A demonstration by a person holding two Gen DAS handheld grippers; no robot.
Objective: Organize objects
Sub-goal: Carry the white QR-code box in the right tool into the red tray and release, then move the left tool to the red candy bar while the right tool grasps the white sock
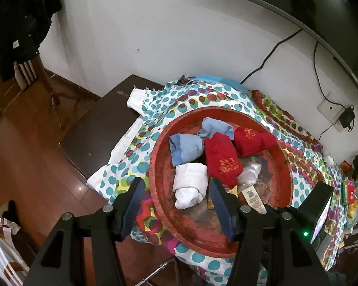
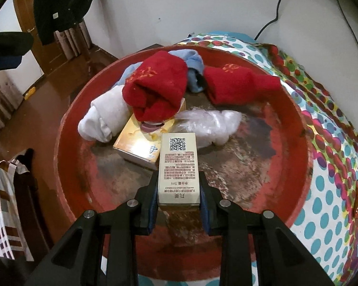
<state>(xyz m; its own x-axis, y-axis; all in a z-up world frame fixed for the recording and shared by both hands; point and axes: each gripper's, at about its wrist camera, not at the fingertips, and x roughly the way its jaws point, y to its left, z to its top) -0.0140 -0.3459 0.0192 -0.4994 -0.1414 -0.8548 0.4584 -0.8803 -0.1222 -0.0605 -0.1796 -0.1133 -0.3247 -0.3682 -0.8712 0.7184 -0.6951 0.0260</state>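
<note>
A red round basin (image 1: 160, 217) (image 2: 296, 128) sits on a dotted cloth. In it lie two red socks (image 1: 223, 164) (image 2: 155, 88), two blue socks (image 1: 185, 149) (image 2: 194, 63), a rolled white sock (image 1: 191, 186) (image 2: 105, 116), a clear plastic bag (image 2: 210, 124) and a gold box (image 2: 136, 146). My right gripper (image 2: 179, 190) is shut on a slim white box with a QR code (image 2: 179, 166) (image 1: 253, 199), held over the basin. My left gripper (image 1: 176, 190) is open above the basin's near rim, its fingers either side of the white sock.
The dotted cloth (image 1: 145, 104) (image 2: 334, 190) covers a dark wooden table (image 1: 100, 119) against a white wall. Cables and a wall socket (image 1: 329, 112) are at the right. Small clutter (image 1: 353, 188) lies at the far right. Wooden floor (image 1: 23, 143) lies to the left.
</note>
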